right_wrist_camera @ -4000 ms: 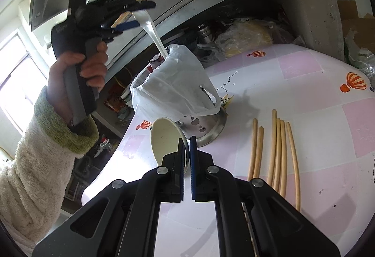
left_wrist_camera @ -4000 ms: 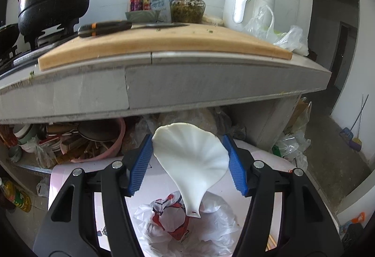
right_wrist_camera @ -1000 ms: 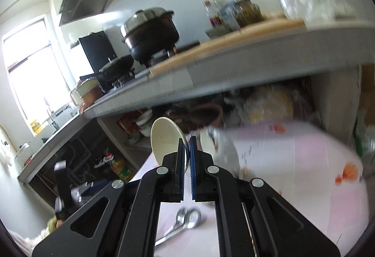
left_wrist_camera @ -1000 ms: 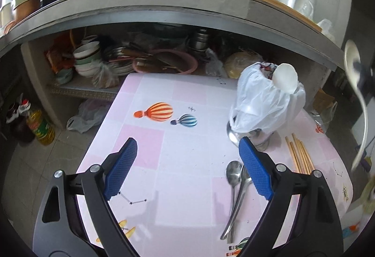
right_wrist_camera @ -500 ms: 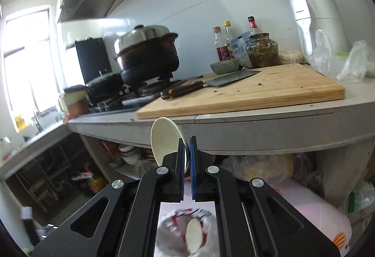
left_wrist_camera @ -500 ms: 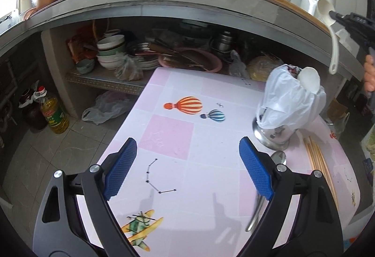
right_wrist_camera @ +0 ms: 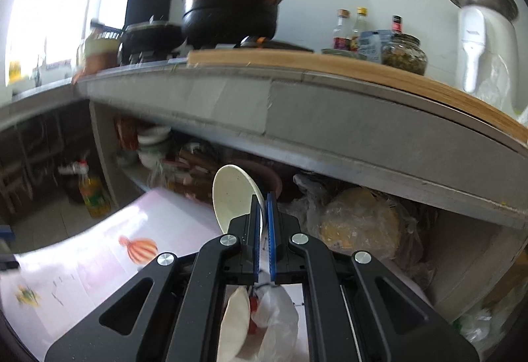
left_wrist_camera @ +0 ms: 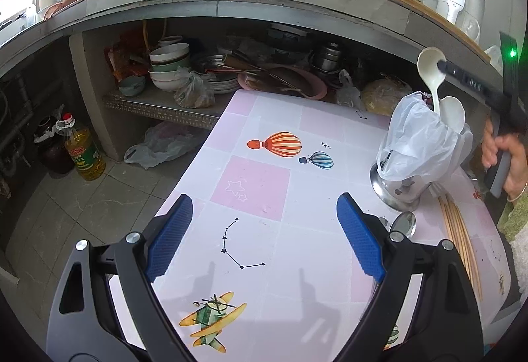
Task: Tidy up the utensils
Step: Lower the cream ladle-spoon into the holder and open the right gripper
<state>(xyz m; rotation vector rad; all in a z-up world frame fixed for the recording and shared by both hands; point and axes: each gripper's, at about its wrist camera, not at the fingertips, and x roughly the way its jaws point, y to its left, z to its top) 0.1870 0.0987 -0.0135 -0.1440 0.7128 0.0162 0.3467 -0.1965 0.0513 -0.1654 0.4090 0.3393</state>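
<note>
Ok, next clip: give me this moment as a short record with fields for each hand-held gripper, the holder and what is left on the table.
left hand-held gripper: open, empty, above the table
right hand-held gripper: shut on white spoon, handle end down over the holder
utensil holder: metal, lined with plastic bag, one white scoop already inside
left on table: metal spoon, chopsticks

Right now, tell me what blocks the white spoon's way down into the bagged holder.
Nothing visible does. The right gripper holds the white spoon with its handle already entering the plastic-bagged metal holder, beside the white rice paddle standing there.
</note>
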